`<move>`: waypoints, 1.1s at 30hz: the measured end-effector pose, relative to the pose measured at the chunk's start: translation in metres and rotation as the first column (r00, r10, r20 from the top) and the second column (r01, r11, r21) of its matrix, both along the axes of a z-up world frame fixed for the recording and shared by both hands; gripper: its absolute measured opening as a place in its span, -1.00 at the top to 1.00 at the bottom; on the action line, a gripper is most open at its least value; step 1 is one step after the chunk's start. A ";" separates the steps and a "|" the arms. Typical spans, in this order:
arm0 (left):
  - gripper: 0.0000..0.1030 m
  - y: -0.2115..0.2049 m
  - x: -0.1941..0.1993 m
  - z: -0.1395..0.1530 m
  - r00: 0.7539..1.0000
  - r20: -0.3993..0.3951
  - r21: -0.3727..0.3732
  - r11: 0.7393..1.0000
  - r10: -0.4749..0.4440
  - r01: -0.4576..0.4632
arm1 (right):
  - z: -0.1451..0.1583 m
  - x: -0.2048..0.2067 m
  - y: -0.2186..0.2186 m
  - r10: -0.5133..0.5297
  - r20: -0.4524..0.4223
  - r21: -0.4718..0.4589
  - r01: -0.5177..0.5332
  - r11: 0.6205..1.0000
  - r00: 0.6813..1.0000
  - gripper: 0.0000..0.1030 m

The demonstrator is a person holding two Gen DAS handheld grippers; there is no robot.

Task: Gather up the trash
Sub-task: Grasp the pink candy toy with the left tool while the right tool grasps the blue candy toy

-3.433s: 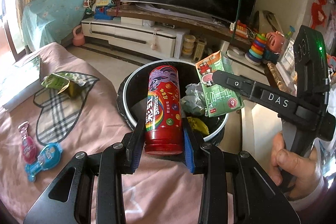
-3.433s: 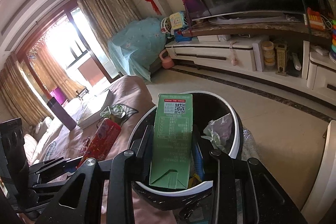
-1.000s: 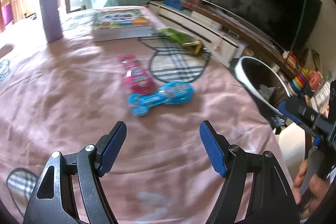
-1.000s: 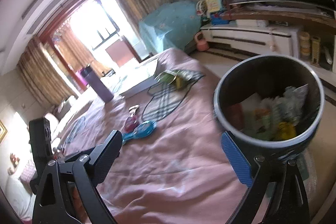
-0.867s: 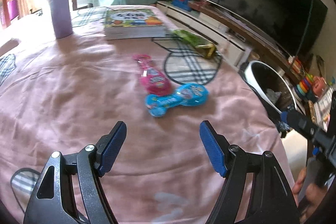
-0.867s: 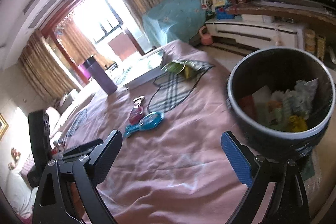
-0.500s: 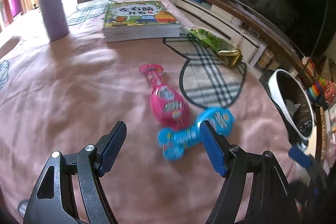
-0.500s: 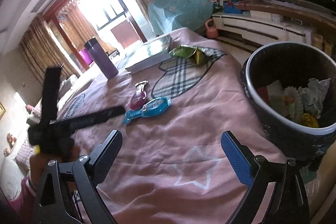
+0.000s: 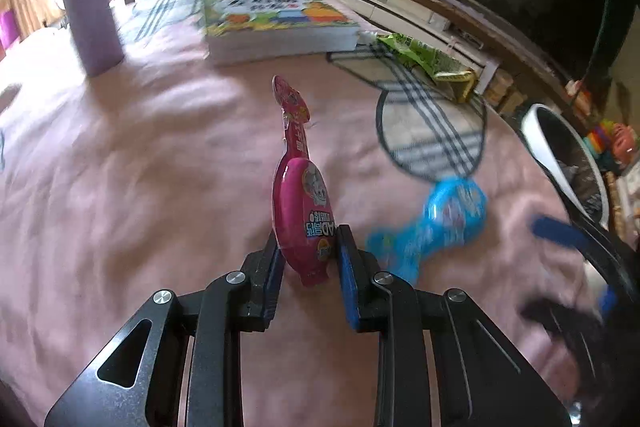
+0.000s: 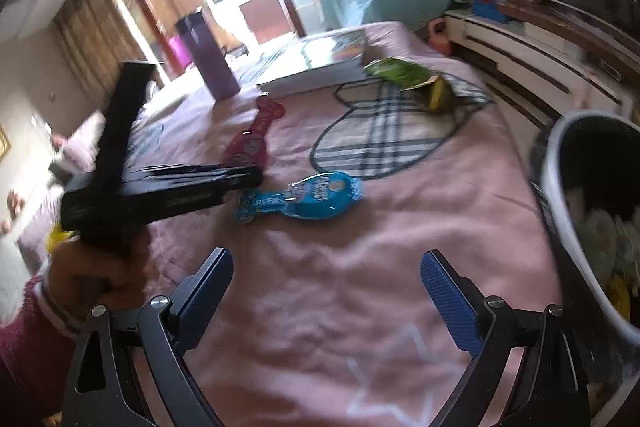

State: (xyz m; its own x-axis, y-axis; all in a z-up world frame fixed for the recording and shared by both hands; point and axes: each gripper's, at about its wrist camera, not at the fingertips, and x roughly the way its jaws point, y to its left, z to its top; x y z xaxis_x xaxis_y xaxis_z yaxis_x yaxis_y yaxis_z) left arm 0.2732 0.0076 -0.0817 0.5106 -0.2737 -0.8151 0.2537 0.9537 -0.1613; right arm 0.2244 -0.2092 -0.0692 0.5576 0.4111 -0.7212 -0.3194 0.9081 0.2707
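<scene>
Left hand-held gripper has just closed — right hand-held gripper gapes wide.

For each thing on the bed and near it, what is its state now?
left tongs: just closed on the pink candy pack
right tongs: open, empty
blue candy pack: lying flat, untouched
green snack bag: lying opened
trash bin: uncovered, holding trash
purple bottle: upright

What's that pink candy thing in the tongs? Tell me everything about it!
The pink candy pack looks like glossy plastic: a fat rounded body with a cartoon picture and printed letters, narrowing to a long thin neck with a small flared top. It lies on the pink bedspread, neck pointing toward the book. The left tongs have just been closing, and their blue pads now squeeze its fat end from both sides.
</scene>
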 end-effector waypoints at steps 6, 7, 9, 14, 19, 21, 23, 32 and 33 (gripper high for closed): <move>0.54 0.037 -0.052 -0.004 0.999 -0.034 -0.072 0.997 -0.009 0.007 | -0.012 0.027 0.026 0.008 -0.062 -0.002 -0.008 1.000 0.998 -0.82; 0.54 0.041 -0.059 -0.004 0.999 -0.036 -0.087 0.996 -0.007 0.004 | -0.012 0.030 0.029 0.007 -0.062 0.000 -0.007 1.000 0.998 -0.81; 0.54 0.044 -0.067 -0.004 0.999 -0.039 -0.109 0.994 -0.001 -0.004 | -0.012 0.038 0.034 -0.012 -0.061 0.026 0.013 1.000 0.998 -0.62; 0.55 0.041 -0.077 -0.008 1.000 -0.006 -0.125 0.992 0.003 -0.003 | -0.013 0.058 0.040 -0.107 -0.081 0.061 0.112 0.992 0.991 0.24; 0.55 0.046 -0.075 -0.007 1.000 -0.010 -0.164 0.986 0.004 -0.006 | -0.015 0.059 0.049 -0.168 -0.104 0.108 0.179 0.978 0.980 0.16; 0.54 0.049 -0.077 -0.007 1.000 -0.010 -0.167 0.986 0.005 -0.006 | -0.013 0.053 0.048 -0.198 -0.102 0.108 0.208 0.972 0.975 0.01; 0.54 0.051 -0.079 -0.006 1.000 -0.005 -0.162 0.987 0.004 -0.005 | -0.011 0.040 0.045 -0.242 -0.099 0.118 0.253 0.960 0.965 -0.14; 0.48 0.053 -0.083 -0.008 1.000 0.008 -0.155 0.988 -0.011 0.012 | -0.015 0.046 0.087 -0.234 -0.032 -0.039 0.232 0.972 0.972 -0.18; 0.47 0.052 -0.082 -0.007 1.000 0.010 -0.150 0.989 -0.013 0.014 | -0.016 0.050 0.090 -0.232 -0.020 -0.067 0.230 0.971 0.973 -0.10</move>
State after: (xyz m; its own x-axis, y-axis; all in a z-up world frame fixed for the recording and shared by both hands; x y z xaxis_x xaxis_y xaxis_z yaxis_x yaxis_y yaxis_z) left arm 0.1908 0.0593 -0.0890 0.5130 -0.3994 -0.7598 0.2685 0.9154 -0.3000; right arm 0.2742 -0.1190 -0.0848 0.6113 0.2264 -0.7583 -0.0925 0.9721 0.2157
